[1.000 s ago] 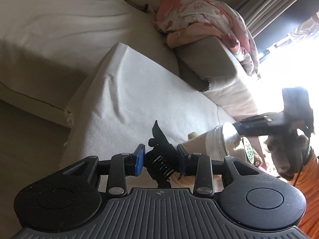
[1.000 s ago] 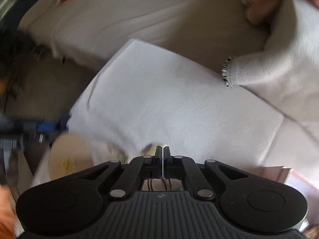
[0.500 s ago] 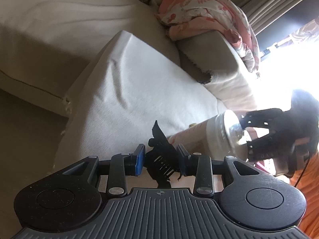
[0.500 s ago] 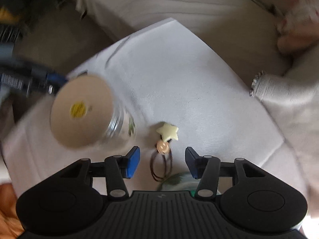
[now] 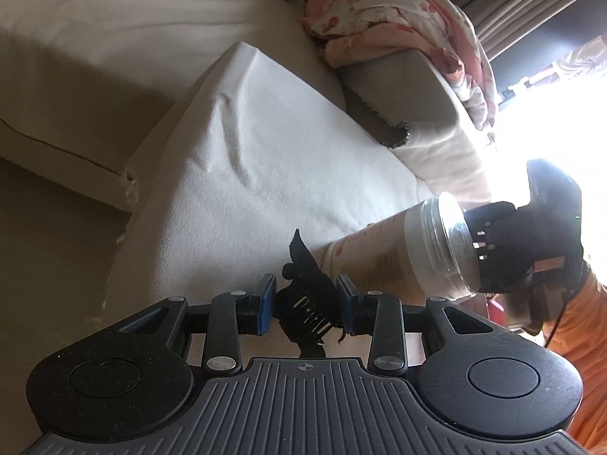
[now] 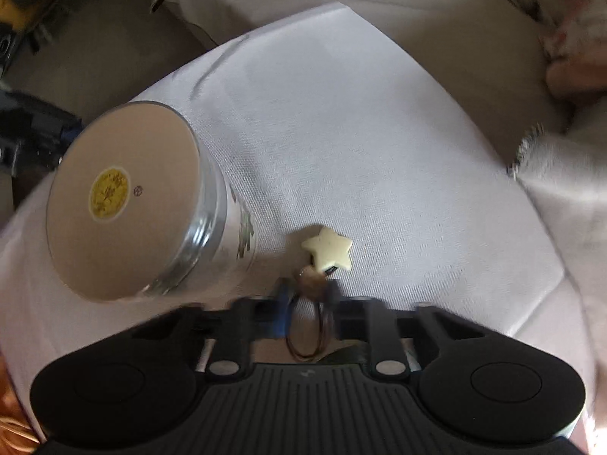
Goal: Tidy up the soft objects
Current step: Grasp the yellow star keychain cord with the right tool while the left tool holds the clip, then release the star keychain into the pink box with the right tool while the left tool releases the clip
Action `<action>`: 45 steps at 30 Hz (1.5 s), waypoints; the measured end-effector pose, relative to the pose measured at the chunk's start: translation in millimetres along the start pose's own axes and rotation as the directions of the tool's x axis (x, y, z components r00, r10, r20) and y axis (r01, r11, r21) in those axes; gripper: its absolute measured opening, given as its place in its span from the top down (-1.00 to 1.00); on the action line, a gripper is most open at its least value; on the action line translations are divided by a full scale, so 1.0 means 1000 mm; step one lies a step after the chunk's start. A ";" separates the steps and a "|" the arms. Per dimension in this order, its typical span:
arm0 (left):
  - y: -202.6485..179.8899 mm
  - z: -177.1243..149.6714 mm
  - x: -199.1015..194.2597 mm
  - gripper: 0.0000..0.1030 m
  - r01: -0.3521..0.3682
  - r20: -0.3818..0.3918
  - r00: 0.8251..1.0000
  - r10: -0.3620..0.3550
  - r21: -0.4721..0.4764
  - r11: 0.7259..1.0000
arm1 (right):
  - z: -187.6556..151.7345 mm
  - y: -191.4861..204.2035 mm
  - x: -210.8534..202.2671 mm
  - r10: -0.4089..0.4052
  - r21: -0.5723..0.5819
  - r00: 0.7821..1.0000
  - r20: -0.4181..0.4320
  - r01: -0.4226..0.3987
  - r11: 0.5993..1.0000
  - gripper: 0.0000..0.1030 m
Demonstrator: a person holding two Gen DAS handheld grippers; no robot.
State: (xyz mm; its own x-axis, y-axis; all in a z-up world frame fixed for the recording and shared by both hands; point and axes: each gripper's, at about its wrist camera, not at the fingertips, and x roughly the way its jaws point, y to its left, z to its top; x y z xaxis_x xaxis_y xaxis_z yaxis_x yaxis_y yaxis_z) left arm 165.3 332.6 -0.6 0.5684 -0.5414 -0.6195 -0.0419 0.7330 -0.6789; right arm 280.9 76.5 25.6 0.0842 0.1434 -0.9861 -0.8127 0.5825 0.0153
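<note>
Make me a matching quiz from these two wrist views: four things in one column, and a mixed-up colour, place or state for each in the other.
Things
1. hair clip
2. star charm
3. jar
4. floral cloth

Descriptions
A. pale yellow, lying on the white cover
B. pink and white, bunched on the cushion at the back
C. black, clamped in the left tool
D. closed, with a yellow round sticker on its lid

Pairs: 1-C, 2-A, 3-D, 4-B
</note>
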 end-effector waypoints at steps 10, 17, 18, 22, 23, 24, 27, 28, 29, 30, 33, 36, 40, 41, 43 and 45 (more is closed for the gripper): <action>-0.036 0.020 -0.050 0.25 -0.110 0.163 0.981 0.104 0.029 0.993 | -0.030 -0.014 -0.090 -0.044 0.166 0.969 0.244 0.004 0.986 0.89; -0.104 0.040 -0.084 0.25 -0.135 0.315 0.944 0.099 0.097 0.986 | -0.083 -0.021 -0.191 -0.092 0.232 0.864 0.495 -0.030 0.972 0.89; -0.117 0.042 -0.083 0.25 -0.134 0.325 0.941 0.090 0.116 0.984 | -0.091 -0.019 -0.200 -0.111 0.245 0.848 0.518 -0.022 0.969 0.89; -0.175 0.050 -0.062 0.25 -0.098 0.306 0.952 0.029 0.212 0.972 | -0.140 -0.028 -0.237 -0.195 0.300 0.795 0.574 0.017 0.954 0.89; -0.190 0.051 -0.053 0.25 -0.066 0.280 0.960 -0.003 0.237 0.969 | -0.153 -0.029 -0.241 -0.217 0.321 0.785 0.580 0.025 0.947 0.89; -0.205 0.050 -0.041 0.25 -0.026 0.246 0.968 -0.040 0.260 0.965 | -0.164 -0.034 -0.243 -0.233 0.343 0.776 0.586 0.023 0.939 0.89; -0.246 0.044 0.005 0.25 0.085 0.134 0.982 -0.132 0.313 0.946 | -0.200 -0.052 -0.245 -0.285 0.416 0.761 0.583 0.022 0.909 0.89; -0.260 0.041 0.022 0.25 0.116 0.091 0.984 -0.153 0.325 0.938 | -0.212 -0.058 -0.243 -0.299 0.439 0.761 0.576 0.021 0.898 0.89; -0.272 0.037 0.040 0.25 0.149 0.048 0.983 -0.175 0.334 0.931 | -0.223 -0.059 -0.240 -0.313 0.462 0.762 0.566 0.022 0.887 0.89; -0.283 0.033 0.057 0.25 0.178 0.016 0.981 -0.195 0.340 0.924 | -0.232 -0.062 -0.235 -0.330 0.485 0.763 0.555 0.025 0.874 0.89; -0.309 0.019 0.108 0.25 0.193 -0.051 0.981 -0.189 0.384 0.903 | -0.251 -0.067 -0.213 -0.386 0.543 0.761 0.521 0.053 0.838 0.89; -0.320 0.003 0.154 0.25 0.146 -0.083 0.989 -0.122 0.432 0.890 | -0.268 -0.079 -0.185 -0.406 0.602 0.779 0.477 0.046 0.797 0.74; -0.318 -0.012 0.183 0.25 0.162 -0.126 0.985 -0.117 0.444 0.881 | -0.290 -0.082 -0.168 -0.479 0.681 0.755 0.448 0.059 0.730 -0.08; -0.318 -0.015 0.184 0.25 0.172 -0.127 0.984 -0.127 0.452 0.875 | -0.295 -0.081 -0.165 -0.487 0.688 0.752 0.445 0.061 0.723 -0.08; -0.324 -0.025 0.183 0.25 0.119 -0.091 0.992 -0.084 0.516 0.848 | -0.303 -0.074 -0.164 -0.491 0.689 0.757 0.431 0.075 0.721 -0.09; -0.328 -0.033 0.181 0.24 0.042 -0.027 0.999 -0.032 0.577 0.816 | -0.309 -0.069 -0.160 -0.482 0.693 0.775 0.408 0.081 0.717 -0.11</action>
State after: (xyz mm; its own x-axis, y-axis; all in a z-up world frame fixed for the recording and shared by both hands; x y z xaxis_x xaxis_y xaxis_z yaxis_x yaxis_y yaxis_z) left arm 254.4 -19.2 96.4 0.5471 -0.5754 -0.6079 0.4635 0.8130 -0.3523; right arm 145.2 -233.3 131.1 0.6926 0.1565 -0.7042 -0.1760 0.9833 0.0454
